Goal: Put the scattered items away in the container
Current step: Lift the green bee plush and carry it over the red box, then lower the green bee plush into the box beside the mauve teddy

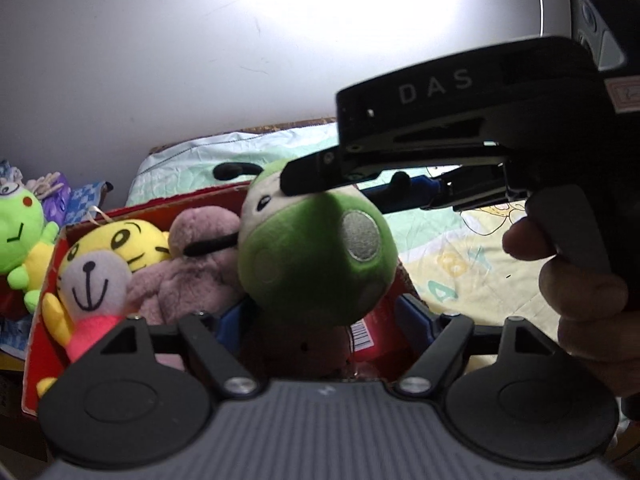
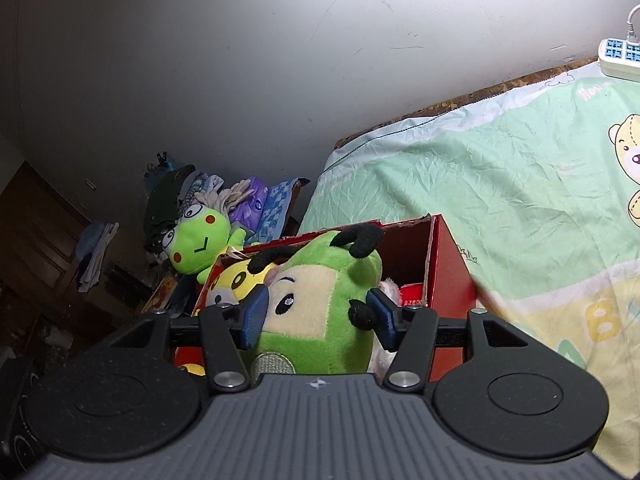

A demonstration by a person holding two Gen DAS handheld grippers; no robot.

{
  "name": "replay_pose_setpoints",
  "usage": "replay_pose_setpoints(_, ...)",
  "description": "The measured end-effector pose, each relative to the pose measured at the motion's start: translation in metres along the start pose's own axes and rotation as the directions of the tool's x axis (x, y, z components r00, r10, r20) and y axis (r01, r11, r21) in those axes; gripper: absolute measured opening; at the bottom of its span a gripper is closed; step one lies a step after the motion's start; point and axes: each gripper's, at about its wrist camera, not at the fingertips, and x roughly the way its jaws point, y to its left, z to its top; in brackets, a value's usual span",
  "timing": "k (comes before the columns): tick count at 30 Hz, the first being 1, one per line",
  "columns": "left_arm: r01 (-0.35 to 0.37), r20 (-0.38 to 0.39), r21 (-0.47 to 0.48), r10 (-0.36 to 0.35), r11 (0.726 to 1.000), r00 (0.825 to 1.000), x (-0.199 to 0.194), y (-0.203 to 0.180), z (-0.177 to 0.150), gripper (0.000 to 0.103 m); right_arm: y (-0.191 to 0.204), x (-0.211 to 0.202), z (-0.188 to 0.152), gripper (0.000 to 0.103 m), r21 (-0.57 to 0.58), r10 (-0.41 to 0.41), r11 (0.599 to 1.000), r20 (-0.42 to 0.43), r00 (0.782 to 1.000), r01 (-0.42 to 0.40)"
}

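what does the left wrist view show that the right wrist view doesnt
Left wrist only: the right gripper's black body, a hand on its handle, a pink plush and a white-faced plush in the box.
Right wrist only: a power strip, a dark cabinet, the green toy's face.
Both: the green toy over the red box, the frog plush, the yellow plush, the sheet.

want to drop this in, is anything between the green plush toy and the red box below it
Nothing solid. The green plush toy hangs between the right tongs over the open red box. Only the pink plush and yellow plush already inside lie beneath it.
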Motion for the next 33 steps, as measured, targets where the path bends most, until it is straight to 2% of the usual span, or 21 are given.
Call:
replay_pose_setpoints(2,-0.018,0.026,-0.003,0.018,1.000,0.999,-0.008,0.000,0.001,0.086,-0.003,-0.005,0.002,0.060,0.006,-0.008,1.000,0.019,1.000,0.008)
replay_pose_setpoints(6,-0.017,0.048,-0.028,0.019,0.999,0.999,-0.014,0.001,0.005,0.086,-0.006,-0.015,0.005,0.059,-0.007,-0.033,0.999,0.054,0.998,0.033)
replay_pose_setpoints(10,-0.004,0.039,-0.048,0.006,0.999,0.999,-0.010,-0.001,0.008,0.085,-0.006,-0.021,0.005,0.054,-0.028,-0.064,0.997,0.078,0.995,0.066)
replay_pose_setpoints(13,0.001,0.038,-0.037,0.001,0.999,0.999,-0.007,-0.007,0.009,0.085,-0.007,-0.017,0.003,0.047,-0.050,-0.068,0.996,0.047,0.997,0.070)
replay_pose_setpoints(17,-0.011,0.033,-0.044,0.013,0.999,0.999,-0.006,-0.010,0.008,0.085,-0.006,-0.013,-0.003,0.045,-0.047,-0.045,0.998,0.023,0.999,0.046)
replay_pose_setpoints(20,-0.028,0.034,-0.057,0.030,0.998,0.999,-0.007,-0.006,0.007,0.085,0.005,-0.007,-0.011,0.044,-0.100,-0.057,0.993,0.021,0.998,0.059)
replay_pose_setpoints(26,-0.057,0.011,-0.086,0.058,0.995,0.998,-0.005,0.001,0.004,0.086,0.004,0.014,-0.022,0.045,-0.133,-0.088,0.987,0.005,0.996,0.087)
replay_pose_setpoints(33,-0.057,0.014,-0.115,0.059,0.992,0.998,-0.009,0.004,0.002,0.089,0.001,0.005,-0.015,0.050,-0.105,-0.061,0.993,0.017,0.998,0.063)
